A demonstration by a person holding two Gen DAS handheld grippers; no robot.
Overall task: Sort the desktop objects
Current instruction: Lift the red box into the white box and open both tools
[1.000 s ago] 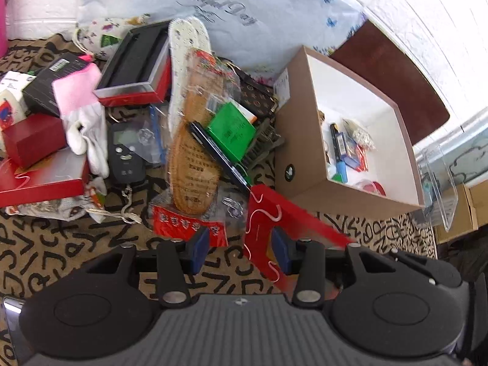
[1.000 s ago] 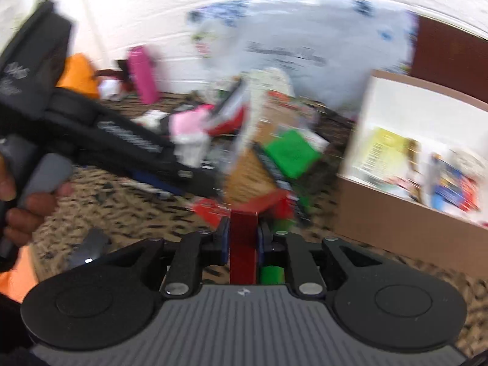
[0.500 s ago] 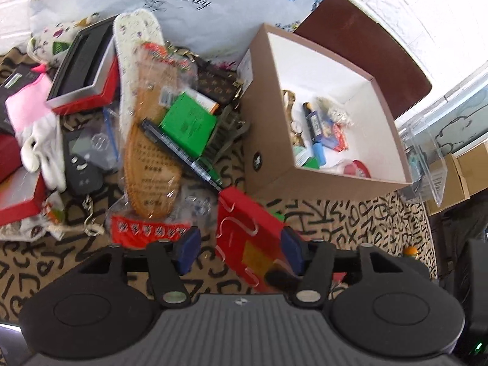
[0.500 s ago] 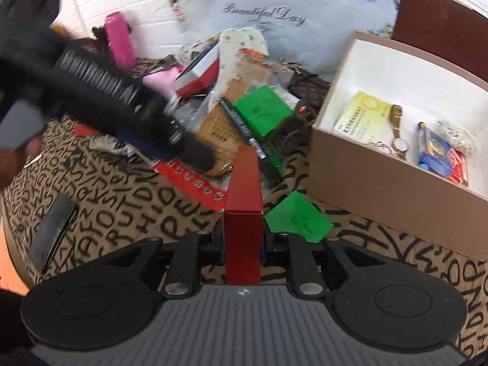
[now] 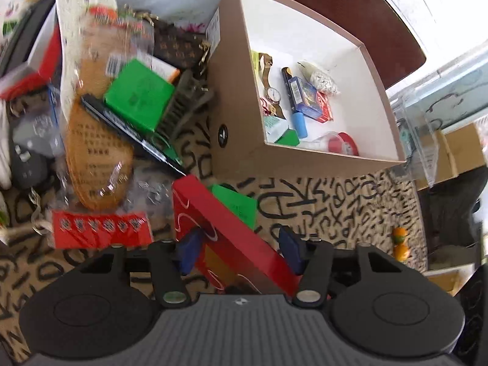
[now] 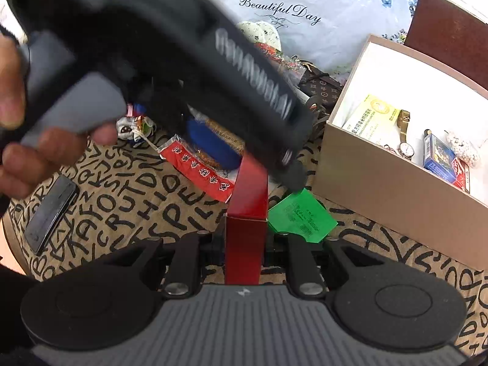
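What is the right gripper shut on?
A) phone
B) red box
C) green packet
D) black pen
B: the right gripper has its jaws clamped on the narrow end of the red box; the green packet lies on the cloth beside it and the phone lies far to the left.

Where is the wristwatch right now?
The wristwatch lies inside the open cardboard box, near its left wall in the left wrist view, beside a blue pen and a yellow-green leaflet.
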